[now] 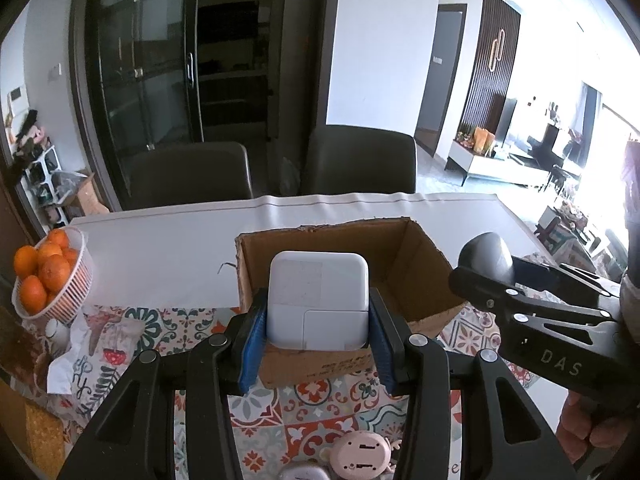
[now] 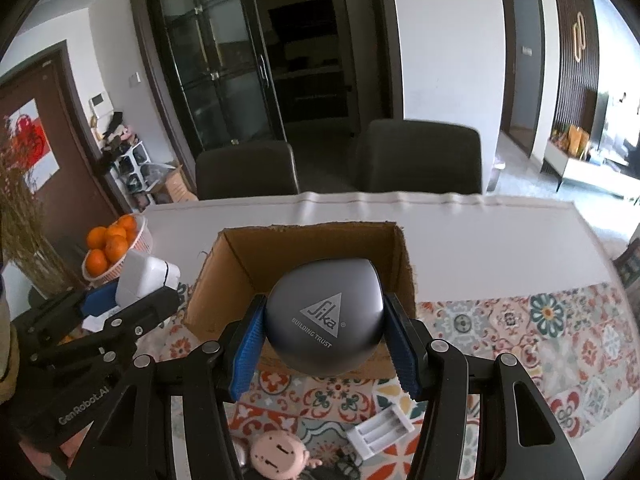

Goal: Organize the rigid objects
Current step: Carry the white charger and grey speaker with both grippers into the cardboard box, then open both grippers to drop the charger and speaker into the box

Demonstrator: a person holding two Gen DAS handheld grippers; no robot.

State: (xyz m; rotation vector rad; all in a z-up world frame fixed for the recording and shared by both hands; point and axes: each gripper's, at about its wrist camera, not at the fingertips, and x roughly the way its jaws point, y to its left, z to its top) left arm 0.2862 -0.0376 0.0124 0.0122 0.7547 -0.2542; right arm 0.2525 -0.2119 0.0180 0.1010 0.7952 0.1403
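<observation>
Landmark: open cardboard box, flaps cut off, standing on the patterned tablecloth where it meets the plain white cloth; nothing can be seen resting on what shows of its floor.

Left gripper: clamped on a white square power adapter, blue pads pressed to its two sides; adapter held raised in front of the box's near wall, flat face toward the camera; from the right wrist view the same adapter sits off the box's left side, near the near-left corner, clear of the cloth.

Right gripper: closed around a dark grey rounded case printed "Sika Building Trust"; blue pads against both flanks; case held up over the box's near wall; in the left wrist view it hangs at the box's right wall, just outside the rim.

On the tablecloth, nearer than the box: a pink round gadget, underside up; a white battery holder with empty slots, to the gadget's right; another pale item beside the gadget, mostly cut off by the frame.

Left of the box: white slatted basket heaped with oranges.

Beyond the box, across the table: two dark chairs.
</observation>
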